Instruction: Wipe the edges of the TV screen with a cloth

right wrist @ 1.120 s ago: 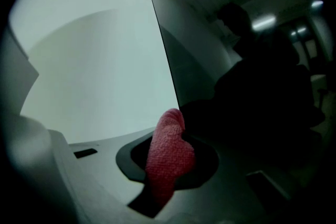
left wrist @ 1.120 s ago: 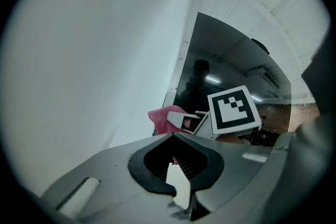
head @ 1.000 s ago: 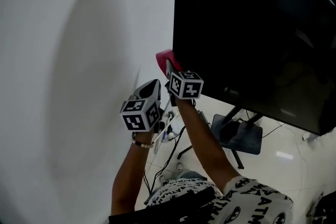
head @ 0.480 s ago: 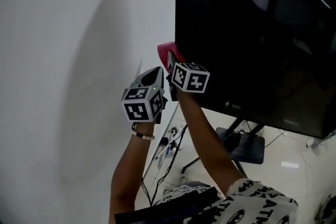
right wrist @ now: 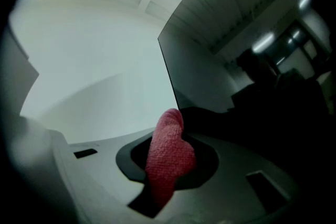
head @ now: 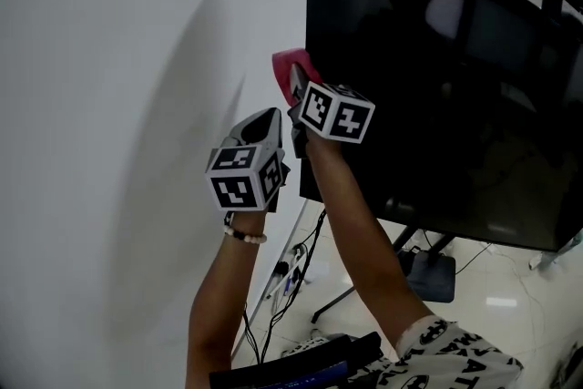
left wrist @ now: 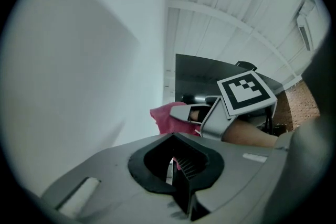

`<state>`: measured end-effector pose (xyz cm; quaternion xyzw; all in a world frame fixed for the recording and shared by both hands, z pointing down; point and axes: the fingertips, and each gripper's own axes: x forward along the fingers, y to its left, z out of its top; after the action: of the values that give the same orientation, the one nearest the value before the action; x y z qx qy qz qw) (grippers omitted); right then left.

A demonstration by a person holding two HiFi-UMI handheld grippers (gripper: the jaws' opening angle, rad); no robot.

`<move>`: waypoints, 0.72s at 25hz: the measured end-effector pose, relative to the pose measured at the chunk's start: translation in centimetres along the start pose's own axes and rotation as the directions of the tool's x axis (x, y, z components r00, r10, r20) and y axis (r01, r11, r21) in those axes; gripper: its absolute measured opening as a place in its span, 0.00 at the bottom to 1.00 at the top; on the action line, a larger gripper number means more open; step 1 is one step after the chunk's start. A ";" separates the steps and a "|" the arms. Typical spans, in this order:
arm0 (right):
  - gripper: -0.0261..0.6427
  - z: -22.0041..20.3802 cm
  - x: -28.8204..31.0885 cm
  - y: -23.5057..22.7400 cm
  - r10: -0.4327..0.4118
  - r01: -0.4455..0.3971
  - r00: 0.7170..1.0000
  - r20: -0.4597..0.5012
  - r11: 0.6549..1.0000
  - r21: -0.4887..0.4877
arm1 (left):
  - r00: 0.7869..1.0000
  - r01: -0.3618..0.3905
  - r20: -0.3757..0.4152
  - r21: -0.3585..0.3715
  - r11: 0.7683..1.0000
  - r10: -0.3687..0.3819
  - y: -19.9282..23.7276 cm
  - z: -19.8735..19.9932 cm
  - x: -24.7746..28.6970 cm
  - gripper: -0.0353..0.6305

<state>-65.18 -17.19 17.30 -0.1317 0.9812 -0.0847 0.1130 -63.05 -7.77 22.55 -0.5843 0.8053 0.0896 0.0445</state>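
The black TV screen fills the right of the head view, and its left edge runs down next to the white wall. A pink cloth is pressed against that left edge, pinched in my right gripper, which is shut on it. In the right gripper view the cloth bulges up between the jaws beside the TV's left edge. My left gripper hovers just left of and below the right one, by the wall, shut and holding nothing. The left gripper view shows the cloth and the right gripper's marker cube.
A white wall covers the left of the head view. Below the screen, the TV stand's dark base rests on the pale floor, with cables and a power strip near the wall. The person's forearms reach up from the bottom.
The right gripper and the pink cloth have slid upward along the TV's left edge. The left gripper has risen a little alongside it, and the TV's top corner has come into view.
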 end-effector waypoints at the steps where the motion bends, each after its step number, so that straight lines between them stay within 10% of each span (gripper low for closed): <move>1: 0.13 1.1 0.0 0.4 0.004 -0.004 1.000 0.015 1.000 -0.004 | 1.000 0.002 0.010 0.002 1.000 -0.002 -0.1 0.8 0.0 0.06; 18: 0.13 18.9 1.1 4.6 0.049 -0.025 0.978 0.204 0.992 -0.122 | 0.987 0.077 0.138 0.028 0.997 -0.080 -3.0 8.7 -0.3 0.06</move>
<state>-62.67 -15.68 -1.97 -0.1280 0.9697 -0.0099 0.2077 -60.36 -6.68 13.81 -0.6075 0.7775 0.1190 0.1109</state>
